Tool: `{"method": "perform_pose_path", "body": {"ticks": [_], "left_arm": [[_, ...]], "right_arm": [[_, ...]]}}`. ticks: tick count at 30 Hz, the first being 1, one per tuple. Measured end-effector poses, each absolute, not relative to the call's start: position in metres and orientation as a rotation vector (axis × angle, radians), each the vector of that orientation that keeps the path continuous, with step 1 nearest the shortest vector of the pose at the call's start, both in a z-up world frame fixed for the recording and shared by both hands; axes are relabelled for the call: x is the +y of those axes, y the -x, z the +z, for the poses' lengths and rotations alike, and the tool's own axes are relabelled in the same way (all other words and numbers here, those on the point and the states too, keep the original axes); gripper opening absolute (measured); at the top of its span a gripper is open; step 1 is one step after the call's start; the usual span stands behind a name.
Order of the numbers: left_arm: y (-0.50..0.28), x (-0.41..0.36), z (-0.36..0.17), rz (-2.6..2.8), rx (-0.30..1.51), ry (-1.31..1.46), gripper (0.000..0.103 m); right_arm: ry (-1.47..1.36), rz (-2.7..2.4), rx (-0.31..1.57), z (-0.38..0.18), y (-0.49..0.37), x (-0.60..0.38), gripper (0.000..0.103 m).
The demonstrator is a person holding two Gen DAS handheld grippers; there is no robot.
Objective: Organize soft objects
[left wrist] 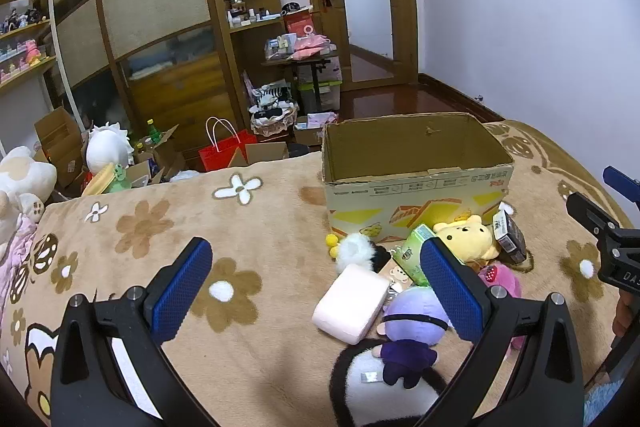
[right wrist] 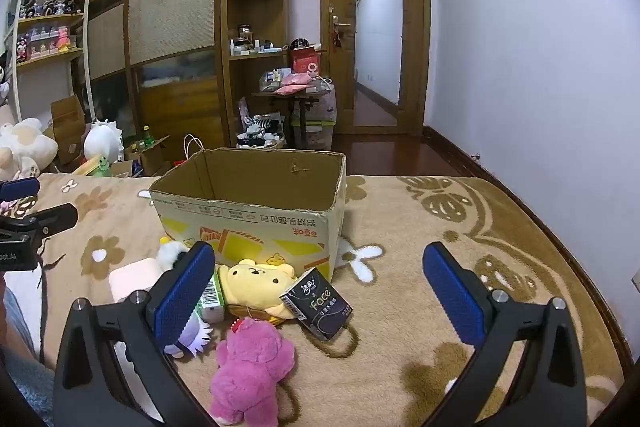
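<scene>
Both tools, the left tool (left wrist: 316, 279) and the right tool (right wrist: 320, 287), hang released and empty over the bed (right wrist: 400, 307), where the toys like the pink bear (right wrist: 250, 371) crowd before the box (right wrist: 248, 215), so a careless grab may catch the tissue pack (right wrist: 318, 303) too.

Home bedroom, flower-patterned blanket (right wrist: 400, 307) on bed, wooden wardrobe (left wrist: 160, 27), figurine shelves (right wrist: 48, 27)

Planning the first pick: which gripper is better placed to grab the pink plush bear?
Right. The fuzzy pink plush bear lies just ahead of the open right gripper; in the left gripper's view, its finger half hides it.
</scene>
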State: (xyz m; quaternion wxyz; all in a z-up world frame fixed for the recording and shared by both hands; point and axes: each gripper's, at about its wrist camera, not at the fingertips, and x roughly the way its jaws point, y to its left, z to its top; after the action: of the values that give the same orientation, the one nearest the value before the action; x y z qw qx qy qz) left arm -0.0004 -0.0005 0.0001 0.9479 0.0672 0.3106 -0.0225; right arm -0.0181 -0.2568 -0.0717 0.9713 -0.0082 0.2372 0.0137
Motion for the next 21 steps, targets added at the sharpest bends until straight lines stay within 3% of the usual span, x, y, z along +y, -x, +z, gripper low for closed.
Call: {"method": "perform_pose_path", "body": {"ticks": [21], "left_arm": [[0.0009, -0.0025, 0.0007, -0.050, 0.633, -0.142, 0.103]], "right_arm": [[0.024, 0.025, 0.467, -0.0732, 0.0154, -0.2566, 0.103]]}}
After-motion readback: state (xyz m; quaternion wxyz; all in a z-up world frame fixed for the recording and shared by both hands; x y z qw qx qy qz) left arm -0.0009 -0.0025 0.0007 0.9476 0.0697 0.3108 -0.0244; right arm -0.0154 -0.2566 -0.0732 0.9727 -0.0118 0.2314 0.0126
